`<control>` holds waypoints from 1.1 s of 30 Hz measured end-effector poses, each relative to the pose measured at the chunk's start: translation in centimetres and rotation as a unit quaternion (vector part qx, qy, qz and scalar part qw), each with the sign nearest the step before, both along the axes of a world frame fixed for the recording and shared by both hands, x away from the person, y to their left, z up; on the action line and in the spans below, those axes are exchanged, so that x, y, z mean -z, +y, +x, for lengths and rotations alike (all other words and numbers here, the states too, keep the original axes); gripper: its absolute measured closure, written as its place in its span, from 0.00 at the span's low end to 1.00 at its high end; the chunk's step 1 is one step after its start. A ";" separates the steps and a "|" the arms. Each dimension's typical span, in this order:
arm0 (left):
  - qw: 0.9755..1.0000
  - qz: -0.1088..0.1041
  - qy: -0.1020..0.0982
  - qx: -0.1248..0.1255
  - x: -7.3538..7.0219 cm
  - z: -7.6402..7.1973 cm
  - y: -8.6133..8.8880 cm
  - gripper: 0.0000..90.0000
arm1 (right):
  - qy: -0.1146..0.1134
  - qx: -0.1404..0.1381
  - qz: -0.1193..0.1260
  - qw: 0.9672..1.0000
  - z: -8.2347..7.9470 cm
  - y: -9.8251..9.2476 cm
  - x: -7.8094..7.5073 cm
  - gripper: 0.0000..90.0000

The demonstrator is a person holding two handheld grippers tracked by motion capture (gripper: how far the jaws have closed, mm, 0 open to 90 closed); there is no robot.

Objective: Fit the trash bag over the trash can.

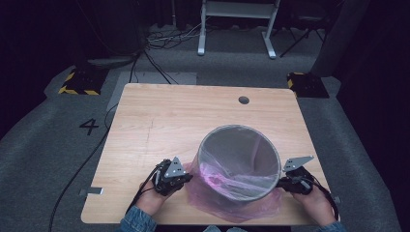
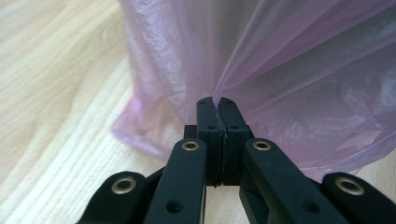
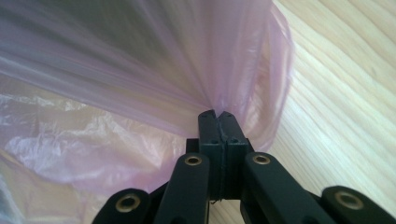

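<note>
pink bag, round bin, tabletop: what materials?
Thin translucent pink plastic bag: glossy film, by its crinkles and the folds fanning from both shut jaws. Round grey mesh wastebasket: probably metal; see-through wall, solid rim band. Light wood-grain tabletop: matte, likely laminate or veneer; the streaked grain is too even to tell.

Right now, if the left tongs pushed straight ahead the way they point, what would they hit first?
The pink plastic bag: the left tongs already pinch a fold of it. Just behind the film, probably the side of the mesh wastebasket it drapes, though depth is unclear.
</note>
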State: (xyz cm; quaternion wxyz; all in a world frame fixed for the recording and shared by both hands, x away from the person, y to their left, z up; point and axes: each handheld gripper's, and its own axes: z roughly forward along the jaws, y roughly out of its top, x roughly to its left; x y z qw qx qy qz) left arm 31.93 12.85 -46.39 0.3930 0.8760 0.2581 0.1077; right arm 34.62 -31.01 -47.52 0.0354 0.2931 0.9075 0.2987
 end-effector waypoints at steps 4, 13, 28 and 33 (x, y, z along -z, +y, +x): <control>1.000 0.024 0.004 -0.017 0.8 0.5 0.2 0.99 | -0.002 0.010 0.007 1.000 -0.1 -0.7 -0.1 1.00; 0.999 0.043 0.013 -0.026 1.6 0.9 0.4 0.99 | -0.005 0.004 0.005 1.000 0.0 -0.5 -0.2 1.00; 0.995 -0.091 -0.021 -0.035 -0.3 -0.1 3.4 0.56 | -0.056 0.017 0.047 0.997 -0.8 -1.4 -0.8 0.55; 0.994 -0.100 -0.033 -0.030 -0.9 -1.7 4.2 0.47 | -0.071 0.008 0.083 0.994 -1.8 -2.4 -2.5 0.48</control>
